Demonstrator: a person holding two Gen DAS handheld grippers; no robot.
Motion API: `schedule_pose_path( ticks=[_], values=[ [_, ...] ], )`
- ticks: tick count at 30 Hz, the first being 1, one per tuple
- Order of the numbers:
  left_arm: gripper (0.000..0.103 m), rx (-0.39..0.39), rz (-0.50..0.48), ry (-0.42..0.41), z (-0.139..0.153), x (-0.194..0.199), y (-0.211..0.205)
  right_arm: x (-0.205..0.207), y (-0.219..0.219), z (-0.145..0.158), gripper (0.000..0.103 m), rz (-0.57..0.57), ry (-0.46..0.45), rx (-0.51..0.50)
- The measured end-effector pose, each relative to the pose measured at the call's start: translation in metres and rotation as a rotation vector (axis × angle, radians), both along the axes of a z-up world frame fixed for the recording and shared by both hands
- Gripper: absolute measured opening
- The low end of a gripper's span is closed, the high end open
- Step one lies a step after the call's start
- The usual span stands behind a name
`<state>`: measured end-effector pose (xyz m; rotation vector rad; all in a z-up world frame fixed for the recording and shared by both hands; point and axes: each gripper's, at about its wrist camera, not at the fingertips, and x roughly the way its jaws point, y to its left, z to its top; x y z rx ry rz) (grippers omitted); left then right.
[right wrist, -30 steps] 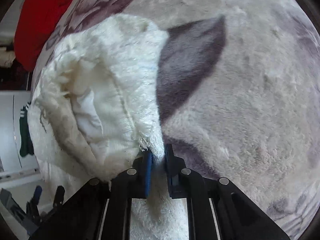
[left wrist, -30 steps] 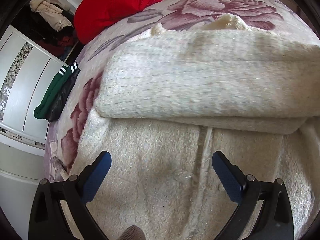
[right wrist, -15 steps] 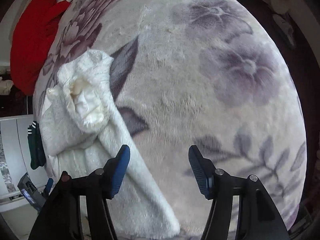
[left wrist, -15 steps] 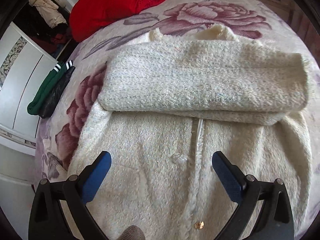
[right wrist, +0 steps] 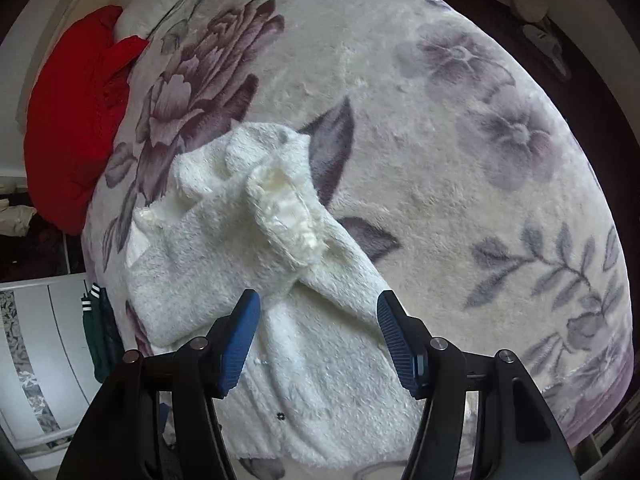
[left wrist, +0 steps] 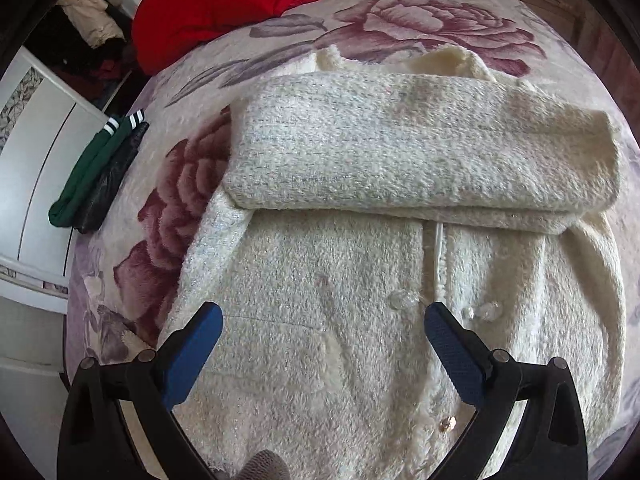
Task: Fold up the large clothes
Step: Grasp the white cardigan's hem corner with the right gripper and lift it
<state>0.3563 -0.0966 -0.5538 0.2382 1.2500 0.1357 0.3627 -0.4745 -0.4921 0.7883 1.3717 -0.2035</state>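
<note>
Both claws gape, holding nothing — left gripper [left wrist: 322,346], right gripper [right wrist: 318,334] — above the cream coat [left wrist: 400,280] (sleeves folded across) on the bed.

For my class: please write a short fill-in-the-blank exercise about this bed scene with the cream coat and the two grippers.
1. The cream coat lies on a blanket printed with ____.
2. The garment bunched at the far end of the bed is ____.
3. The left gripper and right gripper are both ____.
4. The sleeves are folded ____ the coat's front.

Missing words: flowers; red; open; across
</note>
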Motion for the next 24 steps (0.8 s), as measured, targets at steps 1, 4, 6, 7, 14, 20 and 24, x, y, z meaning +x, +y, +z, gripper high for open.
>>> schedule_pose_path(
  ticks=[1, 4, 6, 7, 14, 20, 24],
  values=[
    [0.103, -0.009, 0.020, 0.012, -0.003, 0.002, 0.002, 0.006, -0.001, 0.002, 0.063, 0.004, -0.001, 0.001],
    [0.103, -0.078, 0.095, 0.061, -0.014, 0.005, 0.006, 0.013, -0.004, 0.009, 0.064, 0.039, 0.008, -0.016],
    [0.103, -0.091, 0.127, 0.083, -0.020, 0.005, 0.001, 0.009, -0.008, 0.012, 0.070, 0.064, 0.020, -0.009],
    [0.103, -0.087, 0.142, 0.083, -0.021, 0.004, -0.002, 0.010, -0.012, 0.009, 0.075, 0.065, 0.022, 0.010],
    [0.103, -0.056, 0.317, 0.105, -0.044, -0.007, -0.028, 0.135, -0.023, -0.077, 0.077, 0.245, 0.011, 0.033],
    [0.103, -0.027, 0.391, 0.134, -0.064, -0.019, -0.055, 0.220, -0.019, -0.160, 0.077, 0.352, 0.108, 0.106],
    [0.103, 0.029, 0.369, 0.121, -0.059, -0.029, -0.070, 0.230, 0.000, -0.180, 0.079, 0.449, 0.138, 0.118]
  ],
)
